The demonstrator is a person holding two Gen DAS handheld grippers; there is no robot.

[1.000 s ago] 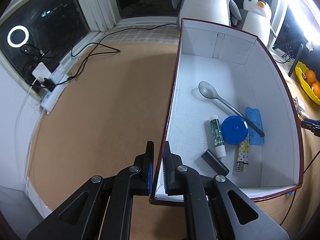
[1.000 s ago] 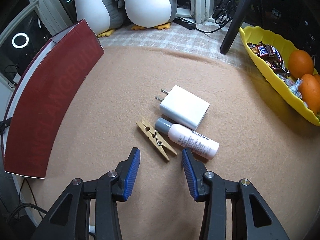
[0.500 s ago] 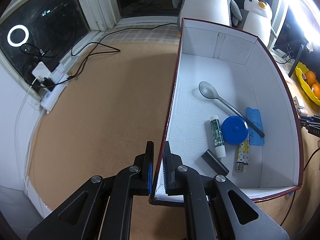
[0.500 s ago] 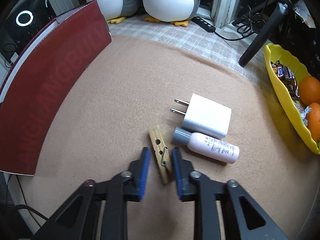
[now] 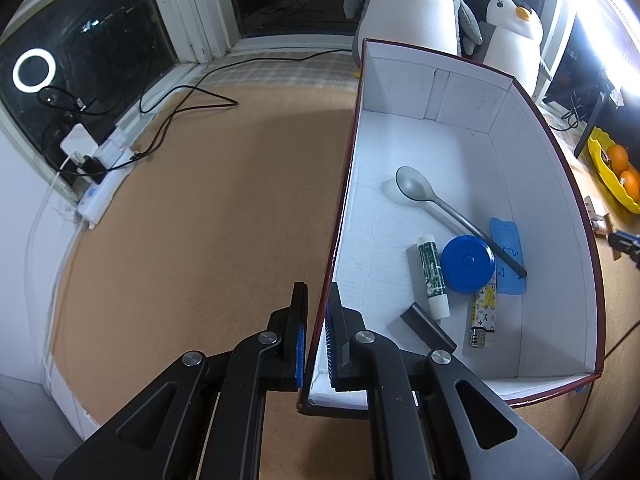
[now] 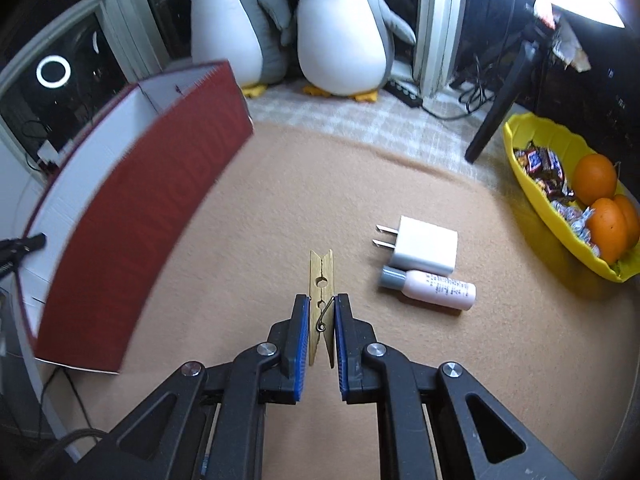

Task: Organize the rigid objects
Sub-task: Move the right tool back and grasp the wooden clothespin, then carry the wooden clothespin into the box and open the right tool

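Note:
My right gripper (image 6: 321,312) is shut on a wooden clothespin (image 6: 321,276), held above the tan felt surface. A white plug charger (image 6: 426,245) and a small pink bottle with a grey cap (image 6: 434,289) lie side by side to its right. The dark red box with a white inside (image 6: 136,216) stands to the left. My left gripper (image 5: 317,304) is shut on that box's left wall (image 5: 340,216). Inside lie a grey spoon (image 5: 440,208), a blue round disc (image 5: 467,264), a green-and-white tube (image 5: 431,276), a lighter (image 5: 483,312), a black bar (image 5: 428,326) and a blue flat piece (image 5: 507,256).
A yellow tray (image 6: 560,236) with oranges and sweets sits at the right edge. Two plush penguins (image 6: 340,28) stand at the back by the window. A black stand leg (image 6: 500,108) leans behind the tray. A power strip and cables (image 5: 104,160) lie along the left sill.
My right gripper closed on the clothespin and lifted it off the felt, swinging toward the box. The left gripper kept its hold on the box wall.

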